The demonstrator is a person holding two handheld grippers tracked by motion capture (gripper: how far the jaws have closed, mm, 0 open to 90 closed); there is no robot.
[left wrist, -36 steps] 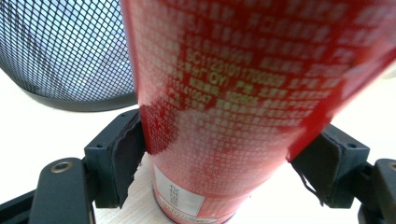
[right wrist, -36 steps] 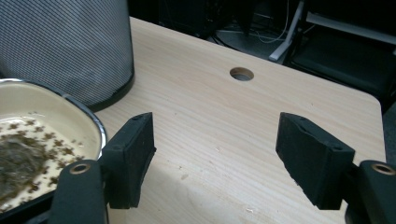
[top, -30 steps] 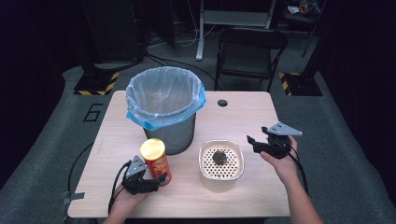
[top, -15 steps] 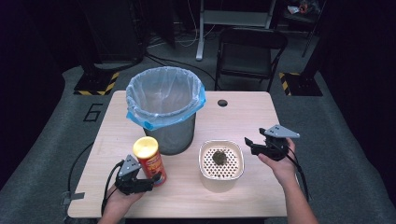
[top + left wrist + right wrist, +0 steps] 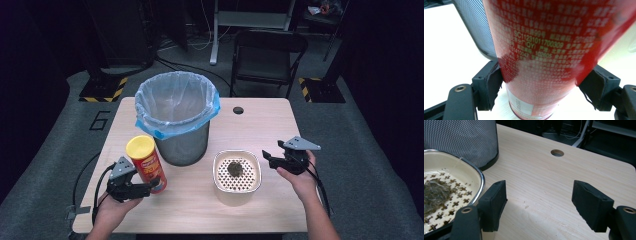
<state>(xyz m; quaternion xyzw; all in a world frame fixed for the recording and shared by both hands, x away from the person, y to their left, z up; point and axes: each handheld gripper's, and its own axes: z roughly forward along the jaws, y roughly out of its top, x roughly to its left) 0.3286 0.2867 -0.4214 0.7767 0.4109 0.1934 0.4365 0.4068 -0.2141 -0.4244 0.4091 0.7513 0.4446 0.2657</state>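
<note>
On the left of the high view my left gripper (image 5: 150, 186) is clamped on the red chip can (image 5: 146, 163) with the yellow lid. In the left gripper view the can (image 5: 541, 57) sits squarely between the two black jaws, each pad pressed against its side low on the body, with the base just below the pads. The can leans a little, its lid tipped toward the far left, and its lower end looks lifted just off the wooden table (image 5: 260, 125), though I cannot tell that for certain. It stands just beside the mesh bin (image 5: 177, 120) lined with a blue bag, near the bin's left front side; the mesh wall (image 5: 477, 27) shows right behind the can.

Moving right, the cream strainer basket (image 5: 236, 172) sits on the table in front of the bin, with a dark clump of wet scraps (image 5: 235, 168) in the middle of its perforated floor.

Further right, my right gripper (image 5: 267, 158) hangs just beside the basket's right edge, its jaws apart and holding nothing. In the right gripper view only bare tabletop lies between the pads, the basket's metal rim (image 5: 480, 181) sits close against the left jaw, and a round hole in the table (image 5: 557, 152) lies beyond.
</note>
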